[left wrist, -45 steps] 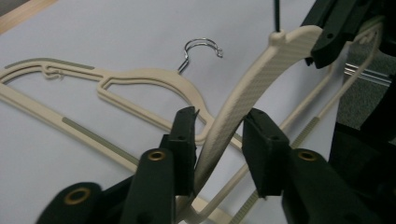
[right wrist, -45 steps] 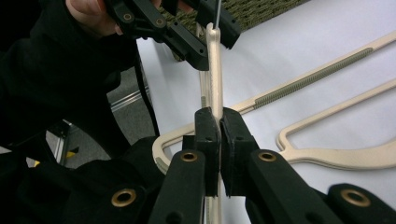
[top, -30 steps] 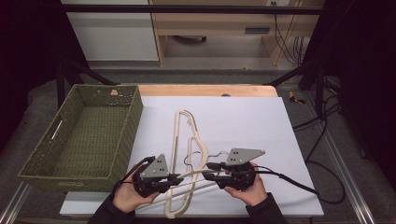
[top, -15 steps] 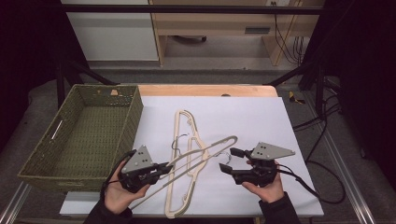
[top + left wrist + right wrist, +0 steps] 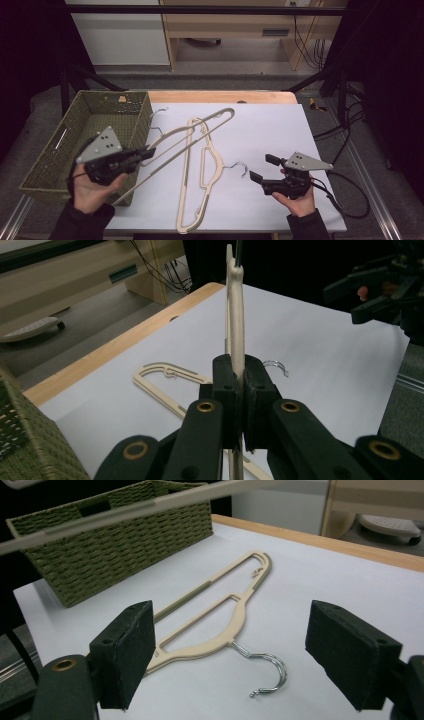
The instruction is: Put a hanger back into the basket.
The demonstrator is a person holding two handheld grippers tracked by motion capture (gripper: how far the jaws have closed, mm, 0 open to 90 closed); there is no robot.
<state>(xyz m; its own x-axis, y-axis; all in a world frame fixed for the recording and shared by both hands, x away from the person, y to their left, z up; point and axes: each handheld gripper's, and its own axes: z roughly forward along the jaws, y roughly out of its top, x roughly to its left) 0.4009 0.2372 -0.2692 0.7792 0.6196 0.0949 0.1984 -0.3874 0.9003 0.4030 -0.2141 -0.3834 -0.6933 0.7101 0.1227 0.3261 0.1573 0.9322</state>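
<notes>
My left gripper (image 5: 145, 152) is shut on a beige hanger (image 5: 200, 127), which hangs tilted in the air beside the green woven basket (image 5: 65, 150). In the left gripper view the jaws (image 5: 239, 375) clamp the held hanger's thin edge (image 5: 235, 315). A second beige hanger (image 5: 200, 172) lies flat on the white table, its metal hook (image 5: 241, 167) pointing right. My right gripper (image 5: 262, 168) stands just right of that hook. Its jaws have just been opening and nothing is between them. In the right gripper view (image 5: 239, 650) the lying hanger (image 5: 220, 610) and its hook (image 5: 270, 675) sit ahead.
The basket (image 5: 115, 545) stands at the table's left edge, and its inside looks empty. The white table top (image 5: 280, 130) ends in a wooden strip (image 5: 220, 96) at the back. Cables trail from the right gripper off the right side.
The left gripper has risen and moved left toward the basket, lifting one hanger off the table. The right gripper has drawn away to the right and opened its jaws.
</notes>
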